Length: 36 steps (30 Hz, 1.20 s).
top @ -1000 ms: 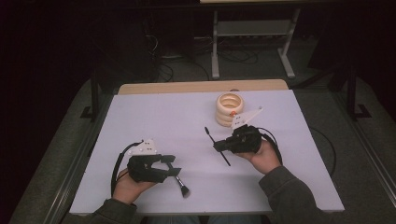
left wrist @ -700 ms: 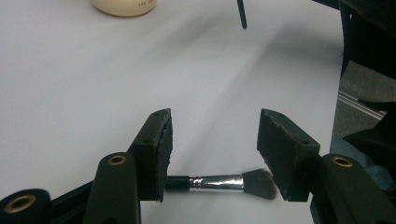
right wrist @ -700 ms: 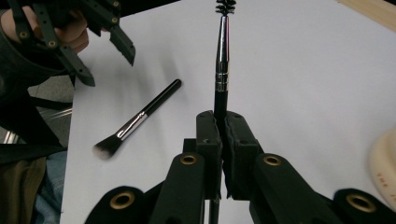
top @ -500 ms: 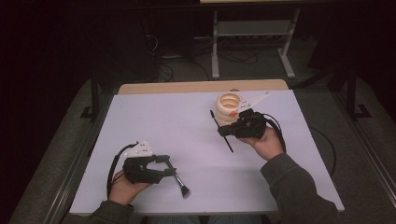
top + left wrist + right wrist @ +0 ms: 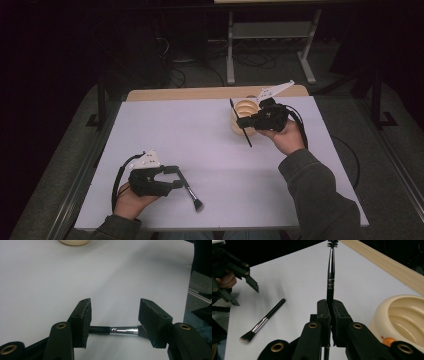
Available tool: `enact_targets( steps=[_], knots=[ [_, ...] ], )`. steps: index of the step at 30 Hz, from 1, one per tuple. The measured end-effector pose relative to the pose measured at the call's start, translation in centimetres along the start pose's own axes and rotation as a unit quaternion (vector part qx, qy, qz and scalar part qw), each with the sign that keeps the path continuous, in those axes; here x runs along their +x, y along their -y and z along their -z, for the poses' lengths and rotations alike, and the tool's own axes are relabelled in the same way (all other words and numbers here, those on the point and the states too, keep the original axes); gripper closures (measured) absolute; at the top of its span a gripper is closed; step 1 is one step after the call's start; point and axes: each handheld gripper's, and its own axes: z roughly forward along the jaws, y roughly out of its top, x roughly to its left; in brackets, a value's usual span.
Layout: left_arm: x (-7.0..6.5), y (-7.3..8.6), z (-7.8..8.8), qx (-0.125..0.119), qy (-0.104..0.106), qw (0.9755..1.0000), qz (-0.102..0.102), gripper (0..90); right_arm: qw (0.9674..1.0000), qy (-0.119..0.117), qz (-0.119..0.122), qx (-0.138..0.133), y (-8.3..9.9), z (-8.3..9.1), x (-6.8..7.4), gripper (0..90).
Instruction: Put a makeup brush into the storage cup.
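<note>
My right gripper (image 5: 246, 123) is raised beside the cream bowl (image 5: 246, 108), shut on a thin black spoolie brush (image 5: 241, 125) that runs through the jaws. In the right gripper view the pads (image 5: 323, 312) clamp the spoolie brush (image 5: 330, 277), whose spiral tip points away, and the cream bowl (image 5: 404, 315) sits at the right. Near the table's front left, my left gripper (image 5: 178, 173) is open. A black makeup brush (image 5: 190, 193) with a silver ferrule lies on the white surface at its jaw tips. The makeup brush (image 5: 123, 330) lies low between the left gripper's (image 5: 115, 307) spread pads, untouched.
The white table cover (image 5: 200, 135) ends in a wooden strip (image 5: 175, 94) at the back. A metal rack (image 5: 270, 35) and cables stand on the dark floor behind. Something orange (image 5: 390, 341) shows at the bowl's near side.
My right gripper has carried the spoolie brush away from the person and up, to the side of the cream bowl. The left gripper and the makeup brush have stayed in place.
</note>
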Motion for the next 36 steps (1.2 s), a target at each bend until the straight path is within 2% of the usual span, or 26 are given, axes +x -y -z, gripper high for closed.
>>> enact_targets(
  steps=[13, 14, 22, 27, 36],
  knots=[
    [0.2, 0.0, 0.1, 0.001, -0.002, 1.0, 0.0, 43.3, 0.9996, 0.022, -0.01, -0.015, -1.6, 0.8, -1.8, 84.8],
    [0.2, 0.1, 0.1, 0.001, -0.002, 1.0, 0.0, 43.3, 0.9992, 0.031, -0.016, -0.02, -2.0, 1.1, -2.3, 84.8],
    [0.3, 0.1, 0.3, -0.001, 0.0, 1.0, 0.002, 43.1, 0.9981, 0.049, -0.026, -0.027, -2.9, 1.7, -3.3, 84.9],
    [0.3, 0.1, 0.4, 0.001, 0.001, 1.0, -0.006, 43.0, 0.9975, 0.058, -0.031, -0.029, -3.6, 1.6, -4.0, 84.9],
    [0.6, 0.2, 0.5, 0.001, 0.001, 1.0, -0.003, 42.4, 0.9961, 0.075, -0.032, -0.034, -4.9, 1.4, -5.1, 84.9]
  ],
)
